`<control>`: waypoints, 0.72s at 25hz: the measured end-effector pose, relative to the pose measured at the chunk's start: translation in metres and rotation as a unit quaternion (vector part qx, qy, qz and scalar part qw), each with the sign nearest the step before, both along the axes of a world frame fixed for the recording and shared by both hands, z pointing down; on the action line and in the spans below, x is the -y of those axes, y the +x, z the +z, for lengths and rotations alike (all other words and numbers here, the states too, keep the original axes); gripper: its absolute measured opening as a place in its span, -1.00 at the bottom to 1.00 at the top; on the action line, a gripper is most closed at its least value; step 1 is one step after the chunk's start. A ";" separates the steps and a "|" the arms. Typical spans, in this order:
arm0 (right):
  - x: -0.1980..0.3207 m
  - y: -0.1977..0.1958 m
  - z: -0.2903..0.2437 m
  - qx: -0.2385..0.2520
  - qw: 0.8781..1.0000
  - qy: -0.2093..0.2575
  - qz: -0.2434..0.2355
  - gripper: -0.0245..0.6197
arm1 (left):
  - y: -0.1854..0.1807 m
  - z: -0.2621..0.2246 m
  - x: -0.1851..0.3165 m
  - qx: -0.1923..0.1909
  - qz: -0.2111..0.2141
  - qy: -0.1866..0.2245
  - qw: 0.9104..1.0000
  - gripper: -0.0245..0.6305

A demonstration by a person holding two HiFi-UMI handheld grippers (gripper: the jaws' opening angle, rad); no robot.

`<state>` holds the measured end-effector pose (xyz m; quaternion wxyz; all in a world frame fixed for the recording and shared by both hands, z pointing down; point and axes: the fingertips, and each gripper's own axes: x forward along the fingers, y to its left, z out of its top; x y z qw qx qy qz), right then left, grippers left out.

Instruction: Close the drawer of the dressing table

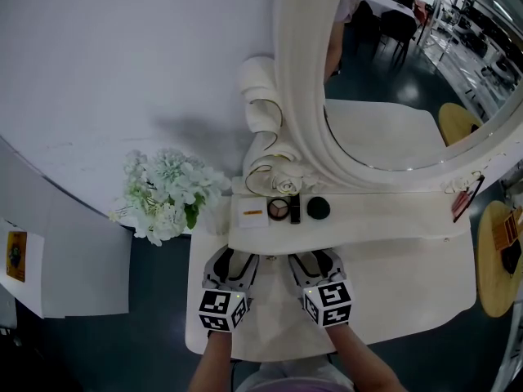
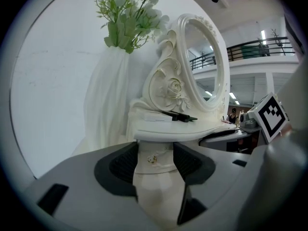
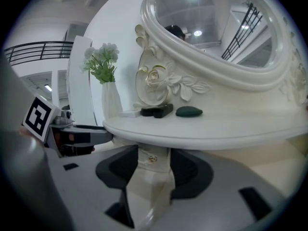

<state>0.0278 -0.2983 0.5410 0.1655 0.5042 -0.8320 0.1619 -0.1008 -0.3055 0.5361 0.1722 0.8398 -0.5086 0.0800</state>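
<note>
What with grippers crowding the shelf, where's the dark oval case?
Head view: the dark oval case sits on the shelf, right of the black stick, below the mirror.

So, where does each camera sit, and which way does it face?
Head view: on the person's head, facing steeply down at the dressing table; shows forearms, left gripper, right gripper.
Left gripper view: on that gripper, facing a gold knob; shows its open jaws.
Right gripper view: likewise, facing a gold knob; shows its open jaws.
Both gripper views share the mirror and flowers.
</note>
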 end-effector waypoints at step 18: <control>-0.041 0.000 -0.033 0.016 0.999 0.031 0.007 -0.50 | -0.026 -0.025 -0.046 0.002 -0.053 0.011 0.999 -0.60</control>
